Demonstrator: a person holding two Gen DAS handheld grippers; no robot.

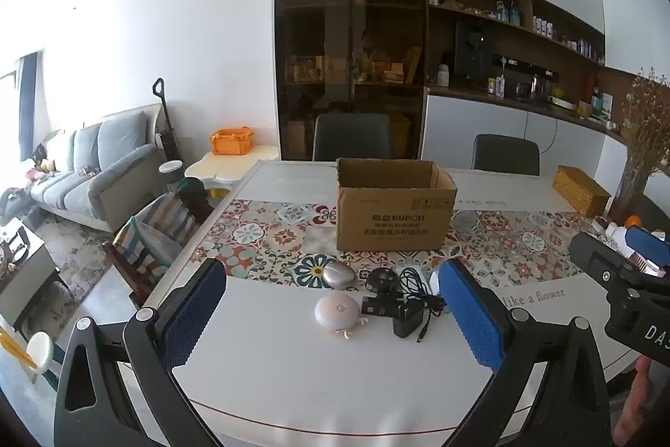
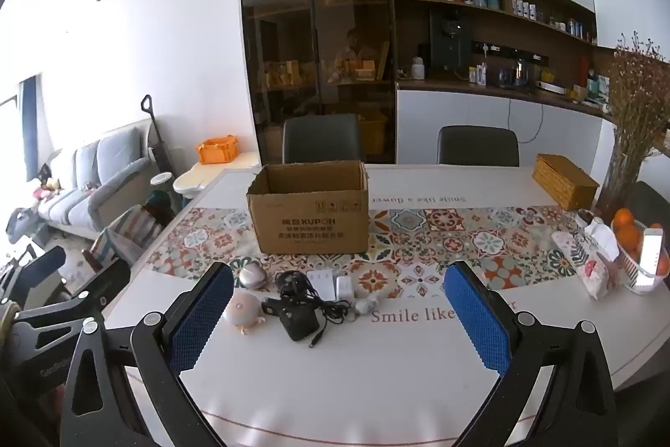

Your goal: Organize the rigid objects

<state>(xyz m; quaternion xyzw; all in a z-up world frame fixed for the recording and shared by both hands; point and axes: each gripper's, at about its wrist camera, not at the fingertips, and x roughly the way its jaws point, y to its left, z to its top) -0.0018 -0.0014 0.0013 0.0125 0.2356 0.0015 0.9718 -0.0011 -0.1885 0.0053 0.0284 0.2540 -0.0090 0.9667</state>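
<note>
An open cardboard box (image 1: 393, 210) (image 2: 310, 212) stands on the patterned runner in the middle of the table. In front of it lies a cluster of small items: a pink round gadget (image 1: 337, 313) (image 2: 243, 311), a silver oval case (image 1: 337, 274) (image 2: 252, 275), a black power adapter (image 1: 408, 317) (image 2: 299, 321) with its cable (image 1: 412, 279), and white plugs (image 2: 331, 283). My left gripper (image 1: 331, 315) hovers open before the cluster, nothing between its blue pads. My right gripper (image 2: 339, 321) is open too, empty, to the right of the left one.
A woven basket (image 1: 580, 189) (image 2: 565, 185), a vase of dried flowers (image 2: 628, 153), a bowl of oranges (image 2: 628, 237), a phone (image 2: 649, 258) and a tissue pack (image 2: 594, 267) occupy the table's right side. Two dark chairs (image 2: 322, 137) stand behind. A striped chair (image 1: 155, 237) sits at left.
</note>
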